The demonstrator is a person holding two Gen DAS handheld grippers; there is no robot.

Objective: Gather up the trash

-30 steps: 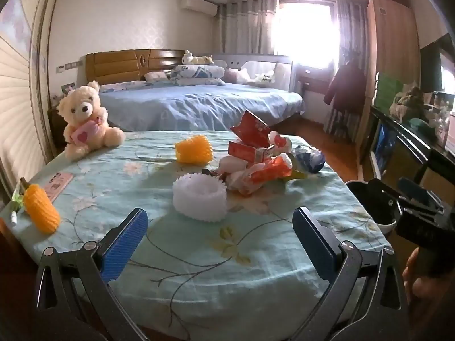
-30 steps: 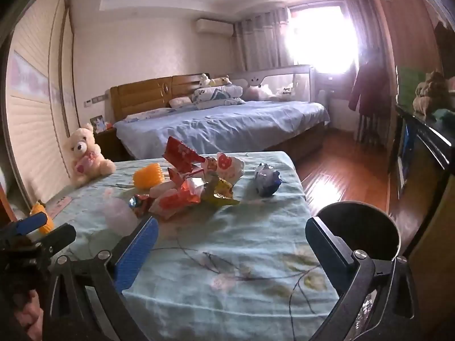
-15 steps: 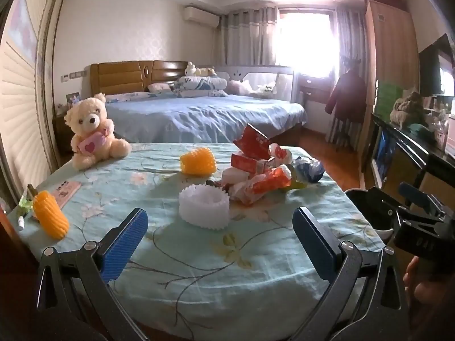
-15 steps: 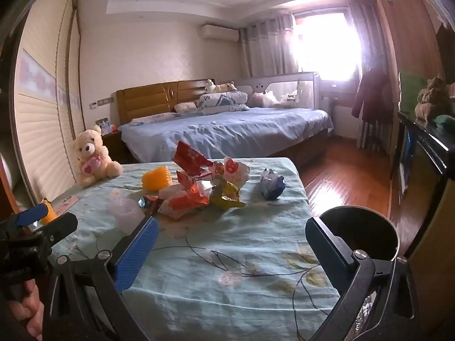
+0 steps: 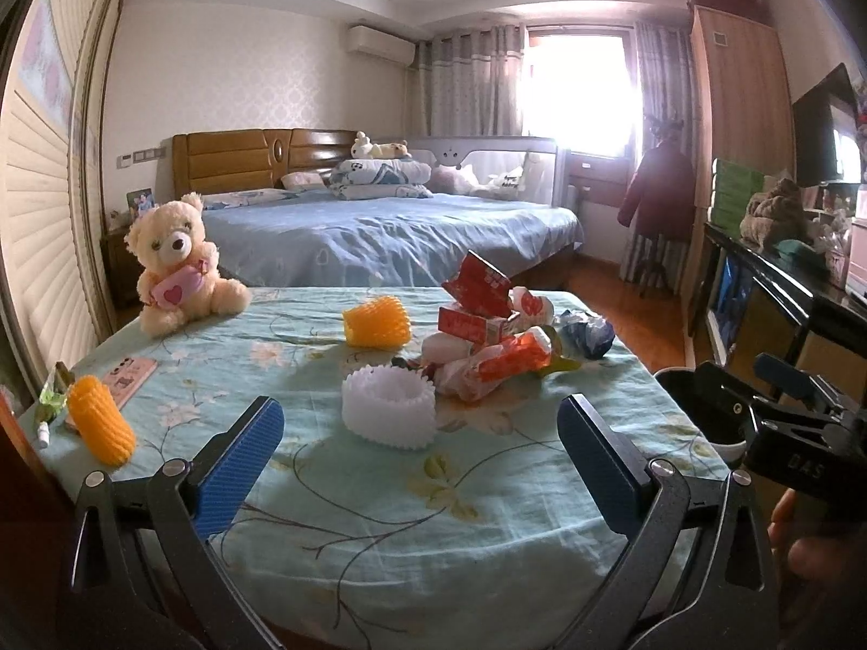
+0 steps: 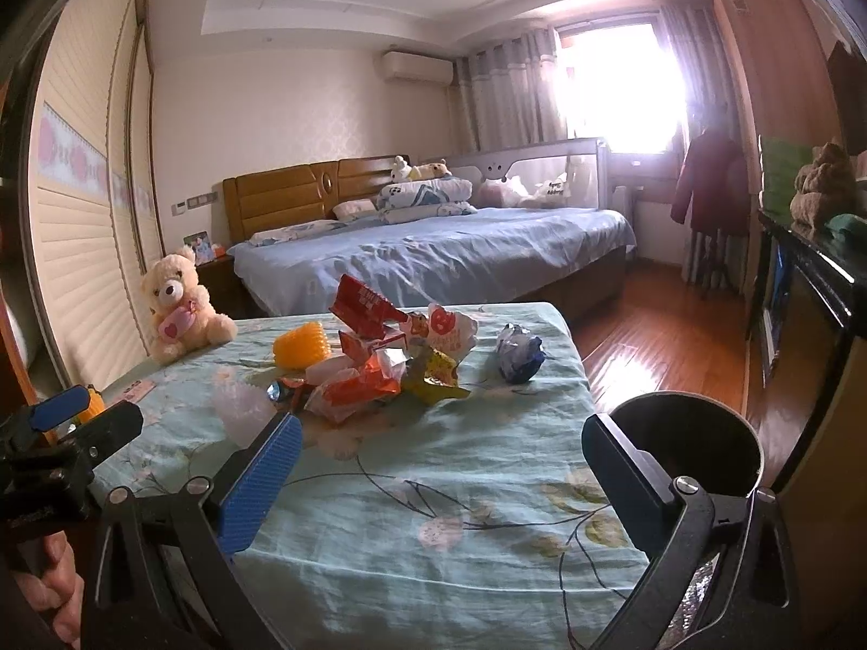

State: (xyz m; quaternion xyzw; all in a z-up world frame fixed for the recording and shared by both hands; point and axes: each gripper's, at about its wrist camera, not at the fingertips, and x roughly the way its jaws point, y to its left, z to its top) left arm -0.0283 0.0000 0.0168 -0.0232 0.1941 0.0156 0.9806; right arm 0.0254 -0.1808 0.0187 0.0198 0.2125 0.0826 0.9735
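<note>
A heap of red, orange and white snack wrappers lies mid-table on a floral green cloth. Close in front of it sits a white foam fruit net. An orange foam net lies behind, another orange net at the left edge, and a crumpled blue wrapper at the right. A black trash bin stands beside the table's right edge. My left gripper hangs open over the near cloth, empty. My right gripper is open too, empty, next to the bin.
A teddy bear sits at the table's far left corner, with a pink phone nearer the left edge. A bed fills the room behind. A dark cabinet lines the right wall, with wooden floor between.
Both grippers have risen and tilted upward a little, so the table sits lower in both views. Nothing on the table has moved and both stay open.
</note>
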